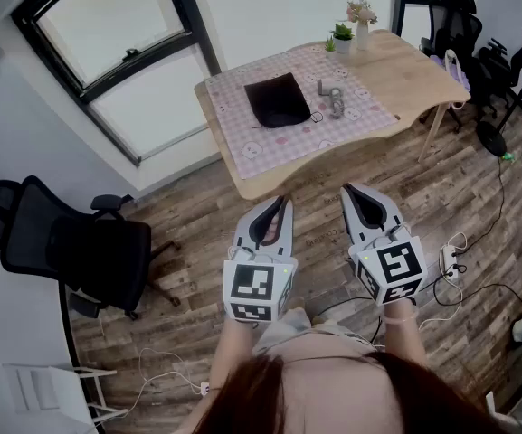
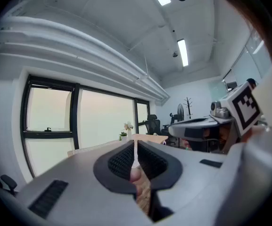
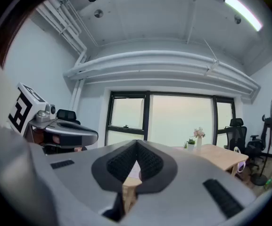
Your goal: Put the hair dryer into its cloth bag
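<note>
A black cloth bag (image 1: 279, 100) lies flat on the pink patterned cloth of the wooden table (image 1: 423, 84), far ahead of me. To its right on the same cloth lies the grey hair dryer (image 1: 333, 96). Both grippers hang over the floor, short of the table's near edge. My left gripper (image 1: 284, 201) is shut with nothing in it, its tips meeting in the left gripper view (image 2: 135, 147). The right gripper (image 1: 346, 191) is shut and empty too, tips together in the right gripper view (image 3: 136, 145). Each gripper view shows the other gripper beside it.
A black office chair (image 1: 71, 242) stands at the left by the window. Cables and a power strip (image 1: 448, 262) lie on the wood floor at the right. A flower vase (image 1: 362, 21) and a small plant (image 1: 342, 36) stand at the table's far edge. More chairs and a fan (image 1: 505, 89) crowd the right.
</note>
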Tool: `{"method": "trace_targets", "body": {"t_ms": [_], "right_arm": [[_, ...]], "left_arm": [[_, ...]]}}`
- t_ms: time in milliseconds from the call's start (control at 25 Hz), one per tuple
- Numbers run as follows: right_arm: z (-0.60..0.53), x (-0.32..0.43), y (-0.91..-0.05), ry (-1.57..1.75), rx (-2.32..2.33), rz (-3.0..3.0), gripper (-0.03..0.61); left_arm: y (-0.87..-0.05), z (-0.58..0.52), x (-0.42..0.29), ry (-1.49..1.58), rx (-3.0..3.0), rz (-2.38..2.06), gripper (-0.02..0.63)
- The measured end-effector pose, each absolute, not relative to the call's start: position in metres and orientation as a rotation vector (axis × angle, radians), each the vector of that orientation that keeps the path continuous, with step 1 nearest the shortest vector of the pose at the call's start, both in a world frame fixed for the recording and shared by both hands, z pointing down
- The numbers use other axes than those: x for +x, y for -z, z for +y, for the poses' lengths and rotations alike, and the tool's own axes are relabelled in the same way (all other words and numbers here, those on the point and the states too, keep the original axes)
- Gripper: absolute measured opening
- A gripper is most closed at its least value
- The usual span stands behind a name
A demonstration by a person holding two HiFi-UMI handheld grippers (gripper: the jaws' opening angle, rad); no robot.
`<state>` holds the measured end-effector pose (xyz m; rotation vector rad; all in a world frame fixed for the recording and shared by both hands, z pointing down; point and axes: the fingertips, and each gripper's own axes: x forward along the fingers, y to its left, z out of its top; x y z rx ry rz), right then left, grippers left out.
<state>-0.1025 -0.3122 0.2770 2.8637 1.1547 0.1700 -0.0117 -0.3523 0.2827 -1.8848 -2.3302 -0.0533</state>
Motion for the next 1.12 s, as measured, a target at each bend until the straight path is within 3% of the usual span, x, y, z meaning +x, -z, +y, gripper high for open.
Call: {"method": "trace_targets", "body": {"t_ms": [1120], "right_arm": [[-0.239, -0.035, -0.287, -0.129, 2.882, 1.363, -0.002]], "left_arm": [[-0.294, -0.274, 0.059, 0.086, -1.694, -2.468, 0.025]]}}
